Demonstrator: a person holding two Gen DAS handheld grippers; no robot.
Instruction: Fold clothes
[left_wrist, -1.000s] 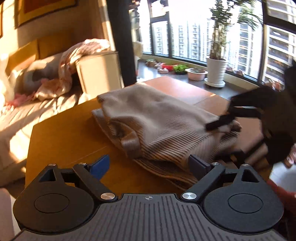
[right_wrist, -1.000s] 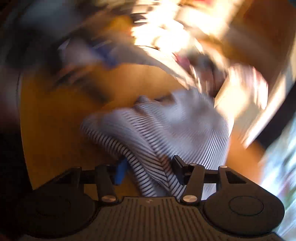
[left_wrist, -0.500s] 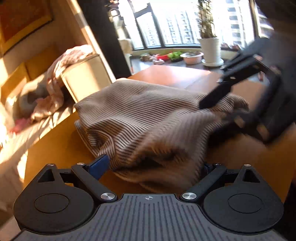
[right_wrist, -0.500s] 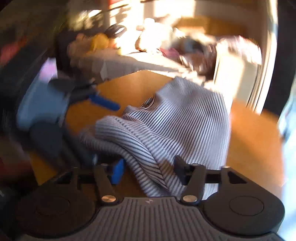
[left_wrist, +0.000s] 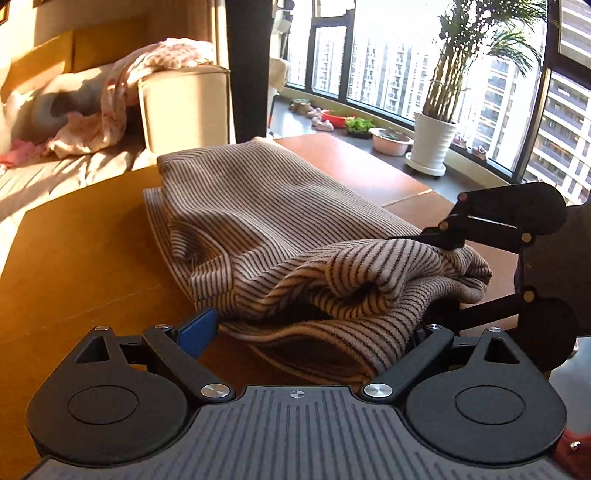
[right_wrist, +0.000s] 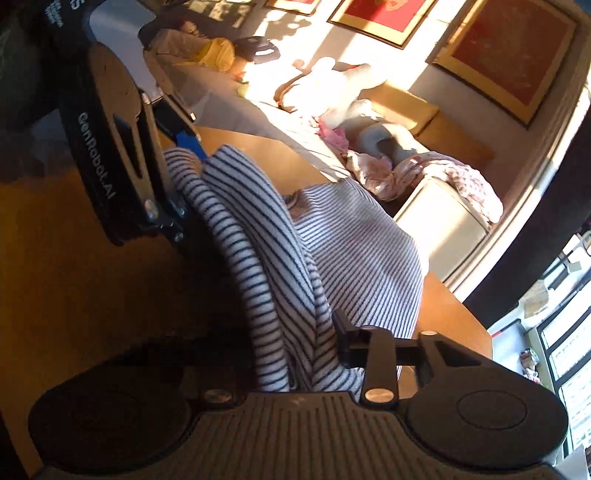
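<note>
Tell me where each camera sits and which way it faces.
Left wrist: low behind the left gripper, looking across the striped garment on the table toward the windows; its own fingers straddle the near fold, and the right gripper enters from the right.
Right wrist: rolled sideways behind the right gripper, facing the sofa; the left gripper shows upper left.
Shared: garment, table, each other's gripper.
</note>
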